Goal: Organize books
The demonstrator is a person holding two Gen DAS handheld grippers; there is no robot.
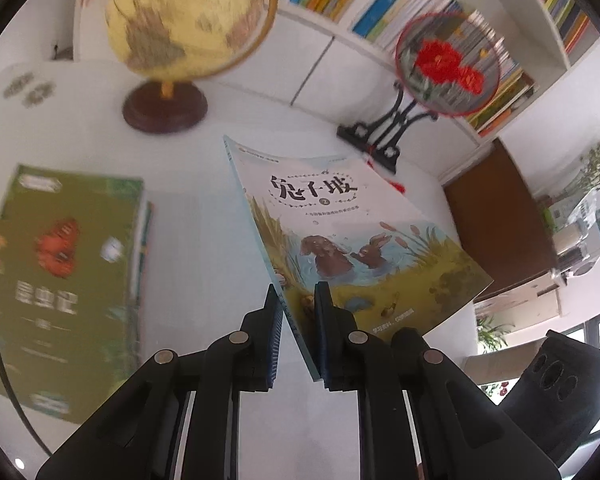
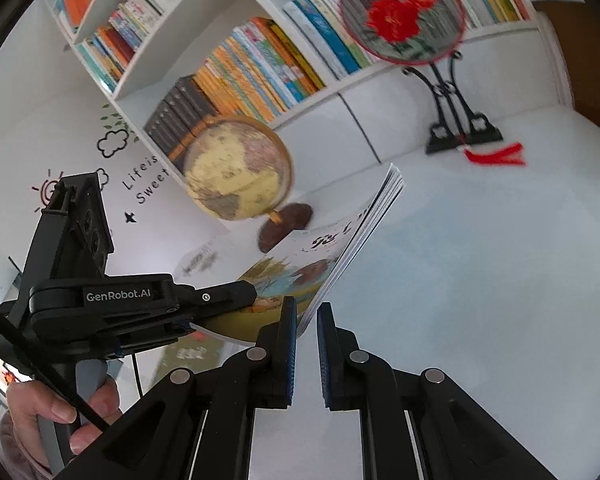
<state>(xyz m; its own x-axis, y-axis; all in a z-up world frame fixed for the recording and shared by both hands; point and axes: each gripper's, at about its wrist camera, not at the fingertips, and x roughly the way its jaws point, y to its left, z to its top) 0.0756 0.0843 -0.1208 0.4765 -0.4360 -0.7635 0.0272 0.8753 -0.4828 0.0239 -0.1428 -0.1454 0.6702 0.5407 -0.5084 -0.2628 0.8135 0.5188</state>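
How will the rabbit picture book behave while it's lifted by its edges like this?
Probably floppy: the rabbit book is a thin softcover, and its pages fan apart at the far corner in the right wrist view. It looks light, since the left claw carries it by a pinch at the spine. The glossy cover may slip.

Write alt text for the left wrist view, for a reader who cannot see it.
The left tool is shut on the lower spine edge of a picture book with two rabbits on its cover, holding it tilted above a white table. A green book lies at left; a globe, an embroidered fan on a stand and bookshelves sit behind.
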